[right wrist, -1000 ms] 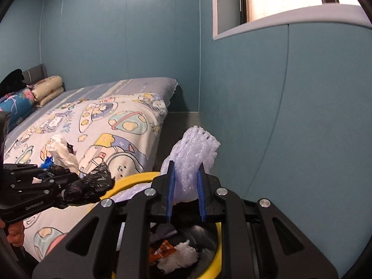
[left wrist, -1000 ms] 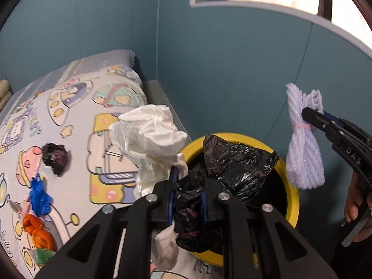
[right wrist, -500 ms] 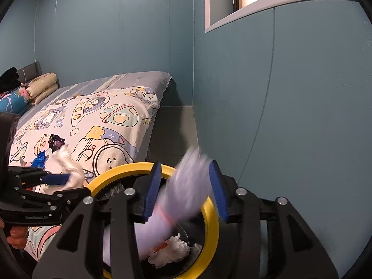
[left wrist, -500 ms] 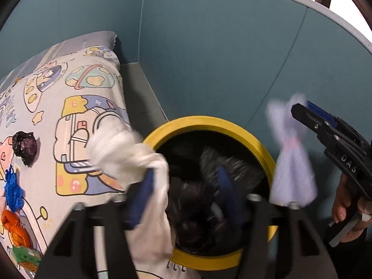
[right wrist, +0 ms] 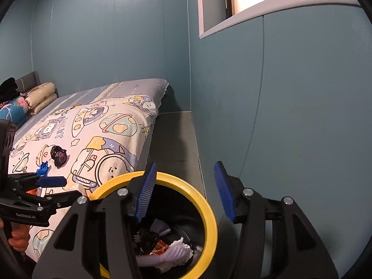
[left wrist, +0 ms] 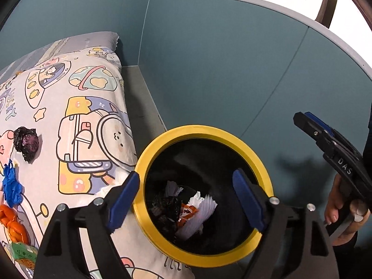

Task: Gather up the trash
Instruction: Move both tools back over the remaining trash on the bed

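A bin point(left wrist: 148, 162) stands on the floor between a bed point(left wrist: 93, 121) on its left and a wall point(left wrist: 232, 69) on its right.
Both claws hang above the bin's mouth, the left claw point(left wrist: 186, 195) over the bed side, the right claw point(right wrist: 184, 190) beside it toward the wall. Trash point(left wrist: 186, 209) lies in the bin's bottom. On the bed, left of the bin, a crumpled bag point(left wrist: 25, 143) lies farthest back, a glove point(left wrist: 10, 186) in front of it, more scraps point(left wrist: 14, 223) nearer still. Pillows point(right wrist: 40, 95) sit at the bed's far end.
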`<action>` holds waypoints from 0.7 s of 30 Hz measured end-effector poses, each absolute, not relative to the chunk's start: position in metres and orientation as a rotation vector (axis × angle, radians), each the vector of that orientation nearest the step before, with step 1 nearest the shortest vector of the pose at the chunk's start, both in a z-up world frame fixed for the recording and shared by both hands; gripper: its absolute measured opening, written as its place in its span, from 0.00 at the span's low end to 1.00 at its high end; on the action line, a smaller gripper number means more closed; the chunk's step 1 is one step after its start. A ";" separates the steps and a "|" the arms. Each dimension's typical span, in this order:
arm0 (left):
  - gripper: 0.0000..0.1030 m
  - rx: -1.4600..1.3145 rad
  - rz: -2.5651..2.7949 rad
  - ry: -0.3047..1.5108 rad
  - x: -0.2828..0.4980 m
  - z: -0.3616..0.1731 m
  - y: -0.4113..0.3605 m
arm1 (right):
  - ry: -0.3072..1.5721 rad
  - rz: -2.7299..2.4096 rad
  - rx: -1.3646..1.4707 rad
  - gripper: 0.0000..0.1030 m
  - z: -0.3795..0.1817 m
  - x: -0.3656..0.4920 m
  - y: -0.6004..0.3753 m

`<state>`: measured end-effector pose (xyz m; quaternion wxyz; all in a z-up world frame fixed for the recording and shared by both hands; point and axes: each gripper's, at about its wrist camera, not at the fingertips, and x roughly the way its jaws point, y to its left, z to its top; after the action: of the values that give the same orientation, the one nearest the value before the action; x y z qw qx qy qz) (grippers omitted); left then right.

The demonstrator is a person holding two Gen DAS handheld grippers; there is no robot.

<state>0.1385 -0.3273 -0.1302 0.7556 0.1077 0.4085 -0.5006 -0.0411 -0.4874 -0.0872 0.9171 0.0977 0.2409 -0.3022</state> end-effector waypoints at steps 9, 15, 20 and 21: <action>0.77 0.208 -1.109 0.871 0.139 -0.118 -0.315 | 0.480 -0.614 0.188 0.47 -0.079 -0.042 -0.481; 0.77 0.186 -1.075 0.840 0.147 -0.104 -0.295 | 0.469 -0.592 0.180 0.47 -0.073 -0.039 -0.474; 0.77 0.164 -1.018 0.802 0.161 -0.087 -0.269 | 0.451 -0.561 0.160 0.47 -0.065 -0.032 -0.462; 0.77 0.158 -1.010 0.798 0.164 -0.085 -0.264 | 0.445 -0.551 0.152 0.47 -0.063 -0.030 -0.458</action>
<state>0.1642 -0.2644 -0.0853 0.7970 0.0734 0.3717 -0.4703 -0.0296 -0.4580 -0.0628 0.9352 0.0743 0.2175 -0.2694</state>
